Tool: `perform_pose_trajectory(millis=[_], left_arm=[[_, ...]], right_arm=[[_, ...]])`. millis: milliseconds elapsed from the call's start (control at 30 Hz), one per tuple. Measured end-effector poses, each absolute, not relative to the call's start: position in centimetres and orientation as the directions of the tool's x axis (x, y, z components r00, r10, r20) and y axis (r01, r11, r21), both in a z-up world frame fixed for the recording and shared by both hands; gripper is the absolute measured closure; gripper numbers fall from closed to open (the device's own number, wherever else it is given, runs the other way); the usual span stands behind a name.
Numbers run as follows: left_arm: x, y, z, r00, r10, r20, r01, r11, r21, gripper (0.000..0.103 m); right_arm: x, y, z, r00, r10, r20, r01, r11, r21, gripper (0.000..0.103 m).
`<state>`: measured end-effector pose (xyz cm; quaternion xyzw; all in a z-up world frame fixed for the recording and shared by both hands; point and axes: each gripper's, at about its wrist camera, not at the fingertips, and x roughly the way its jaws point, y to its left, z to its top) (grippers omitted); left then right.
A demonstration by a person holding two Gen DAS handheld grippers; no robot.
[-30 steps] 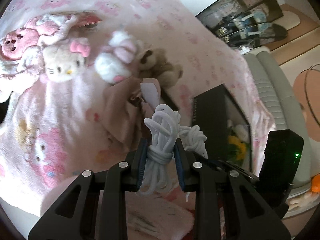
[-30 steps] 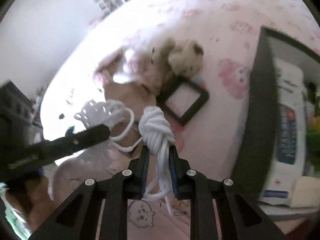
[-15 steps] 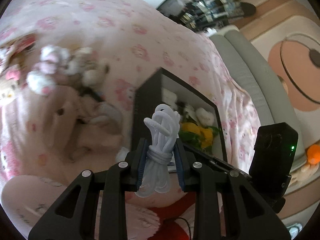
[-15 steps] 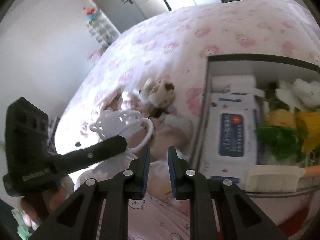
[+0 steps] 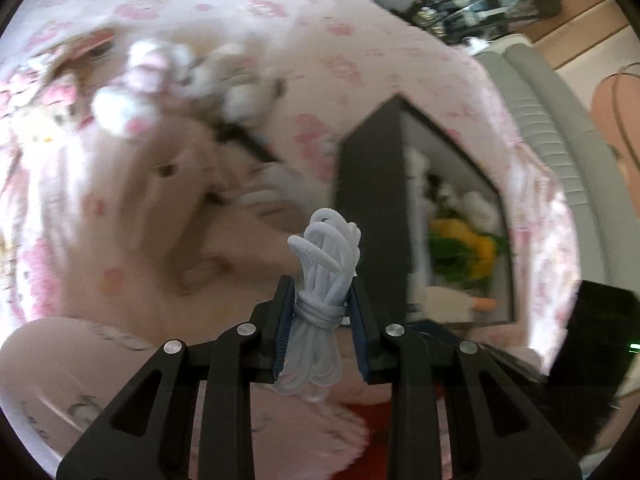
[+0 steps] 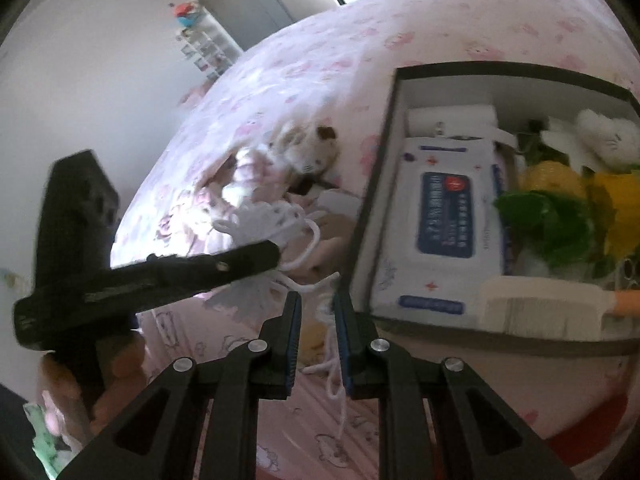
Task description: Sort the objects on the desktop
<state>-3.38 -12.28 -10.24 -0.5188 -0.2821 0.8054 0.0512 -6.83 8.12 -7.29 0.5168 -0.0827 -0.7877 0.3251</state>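
Left tool (image 5: 320, 312) grips the white cable bundle (image 5: 324, 280) between its pads, above pink bed (image 5: 280, 8), left of black box (image 5: 372, 184). Right tool (image 6: 317, 316) stands slightly apart, w/ only a loose cable strand (image 6: 332, 364) passing between.

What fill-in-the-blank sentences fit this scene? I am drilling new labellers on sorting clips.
1. The left gripper is shut on a bundle of white ____.
2. The wet wipes pack lies inside the black ____.
3. Between the right gripper's fingers there is only a loose strand, so it is ____.
4. The cloth under everything is mostly ____.

Missing words: cord; box; open; pink
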Motion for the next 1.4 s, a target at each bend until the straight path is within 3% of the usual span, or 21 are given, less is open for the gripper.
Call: perform_pose_trajectory(millis=[200,333,433,567,667,733,1000,1200,1400], left_arm=[[-2.1,-13.8,-11.7,-0.462,0.389,-0.797,0.225,-0.818,-0.529,0.077],[-2.1,-14.3,-12.7,-0.456,0.428,-0.78,0.221,-0.795,-0.565,0.077],[-2.4,-14.2,-12.9,-0.444,0.438,-0.782,0.215,-0.795,-0.568,0.077],[-2.6,-13.5,-13.1,-0.427,0.414,-0.804,0.208,-0.82,-0.533,0.077],[-2.8,-13.6,-13.4,-0.422,0.418,-0.804,0.215,-0.816,-0.537,0.077],[-2.7,-13.6,-13.5,-0.422,0.423,-0.802,0.212,-0.814,-0.54,0.077],[-1.2,-14.3,-10.0,-0.497,0.502,-0.708,0.167,-0.745,-0.645,0.077],[-1.9,-11.2,-5.4,-0.533,0.535,-0.656,0.053,-0.752,-0.657,0.077],[-5.0,-6.7,-4.6,-0.505,0.553,-0.662,-0.016,-0.773,-0.634,0.077]], right_arm=[[-5.2,4.8,-10.4,-0.198,-0.513,-0.835,0.486,-0.792,0.371,0.087],[-6.3,2.8,-14.9,-0.156,-0.448,-0.88,0.463,-0.82,0.336,0.072],[-7.3,2.7,-16.6,-0.144,-0.455,-0.879,0.396,-0.84,0.37,0.072],[-8.0,2.5,-17.9,-0.136,-0.474,-0.87,0.34,-0.847,0.408,0.063],[-7.8,1.4,-18.4,-0.186,-0.399,-0.898,0.385,-0.87,0.307,0.067],[-7.7,1.3,-18.2,-0.155,-0.425,-0.892,0.384,-0.858,0.342,0.086],[-6.4,4.5,-10.7,-0.27,-0.543,-0.795,0.393,-0.816,0.424,0.087],[-7.5,8.3,-5.2,-0.36,-0.59,-0.723,0.384,-0.8,0.462,0.088],[-9.5,13.2,-4.5,-0.389,-0.573,-0.721,0.324,-0.818,0.475,0.088]])
